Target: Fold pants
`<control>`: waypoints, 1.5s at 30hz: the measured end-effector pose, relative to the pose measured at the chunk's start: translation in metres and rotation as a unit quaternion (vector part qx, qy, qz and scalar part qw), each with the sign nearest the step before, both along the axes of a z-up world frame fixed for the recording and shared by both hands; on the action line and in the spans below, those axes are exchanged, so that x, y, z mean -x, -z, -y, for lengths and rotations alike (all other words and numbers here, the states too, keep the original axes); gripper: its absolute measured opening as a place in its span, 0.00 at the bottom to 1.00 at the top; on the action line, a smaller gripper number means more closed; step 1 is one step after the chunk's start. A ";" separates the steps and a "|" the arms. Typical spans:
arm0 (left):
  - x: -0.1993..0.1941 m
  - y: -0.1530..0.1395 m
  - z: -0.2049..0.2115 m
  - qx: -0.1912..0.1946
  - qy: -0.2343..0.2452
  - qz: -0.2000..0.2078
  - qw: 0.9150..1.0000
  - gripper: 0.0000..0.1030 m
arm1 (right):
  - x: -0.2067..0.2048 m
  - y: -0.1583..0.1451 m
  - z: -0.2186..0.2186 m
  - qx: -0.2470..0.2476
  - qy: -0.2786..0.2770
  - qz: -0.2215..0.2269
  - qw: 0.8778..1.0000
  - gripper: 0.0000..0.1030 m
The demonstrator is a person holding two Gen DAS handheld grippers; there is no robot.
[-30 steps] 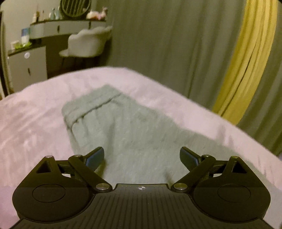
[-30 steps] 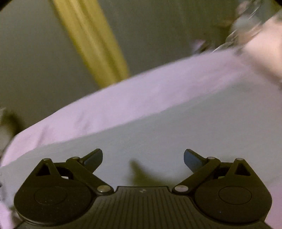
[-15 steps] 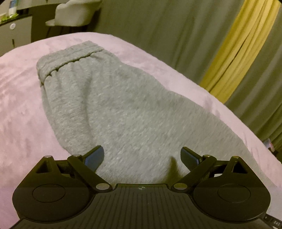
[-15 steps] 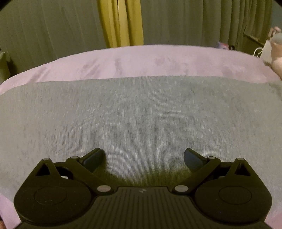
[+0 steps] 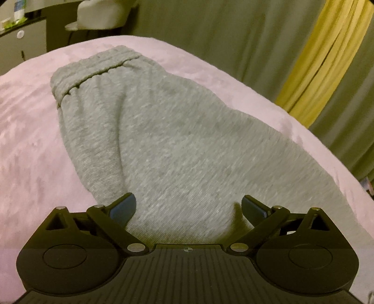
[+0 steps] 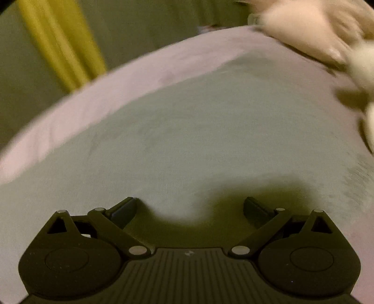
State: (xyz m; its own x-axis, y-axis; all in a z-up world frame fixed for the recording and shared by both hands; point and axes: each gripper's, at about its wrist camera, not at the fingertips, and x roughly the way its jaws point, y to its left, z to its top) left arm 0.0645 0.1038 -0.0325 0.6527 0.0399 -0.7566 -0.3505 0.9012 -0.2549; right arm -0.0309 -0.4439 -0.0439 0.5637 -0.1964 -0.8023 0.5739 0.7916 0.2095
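Observation:
Grey sweatpants [image 5: 177, 145] lie flat on a pink bed cover [image 5: 30, 145], their elastic waistband [image 5: 93, 67] at the far end in the left wrist view. My left gripper [image 5: 188, 207] hovers open over the near part of the pants, with nothing between its fingers. In the blurred right wrist view the same grey cloth [image 6: 187, 140] fills the middle, and my right gripper [image 6: 189, 205] stands open just above it, casting a shadow on the fabric. Neither gripper holds cloth.
Green curtains [image 5: 233, 35] with a yellow strip [image 5: 322, 60] hang behind the bed. A white chair [image 5: 105, 11] and a dark desk stand at the far left. A blurred pale plush shape [image 6: 315, 35] lies on the bed at the right wrist view's upper right.
The left gripper has pulled back a little, so the waistband sits lower in view. The right gripper swung to the right, bringing the pale plush shape into view. Both stayed open.

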 end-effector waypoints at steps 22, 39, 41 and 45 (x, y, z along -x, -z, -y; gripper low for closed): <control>-0.016 0.008 0.016 -0.077 0.026 -0.052 0.995 1.00 | -0.014 0.007 -0.009 0.049 0.007 -0.043 0.998 0.96; -0.016 0.008 0.015 -0.071 0.026 -0.052 0.996 1.00 | 0.001 -0.006 -0.020 0.009 -0.011 0.010 1.000 0.96; -0.017 0.008 0.016 -0.075 0.027 -0.054 0.995 1.00 | 0.004 -0.003 -0.023 -0.085 -0.047 0.042 0.994 0.96; -0.018 0.009 0.018 -0.080 0.030 -0.057 0.995 1.00 | 0.004 0.004 -0.027 -0.180 -0.093 0.065 0.977 0.96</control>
State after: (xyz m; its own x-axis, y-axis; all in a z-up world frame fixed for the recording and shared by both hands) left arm 0.0823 0.0858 -0.0418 0.5683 0.1304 -0.8125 -0.3139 0.9470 -0.0676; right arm -0.0351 -0.4166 -0.0483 0.6652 0.2013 -0.7190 0.3760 0.7416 0.5555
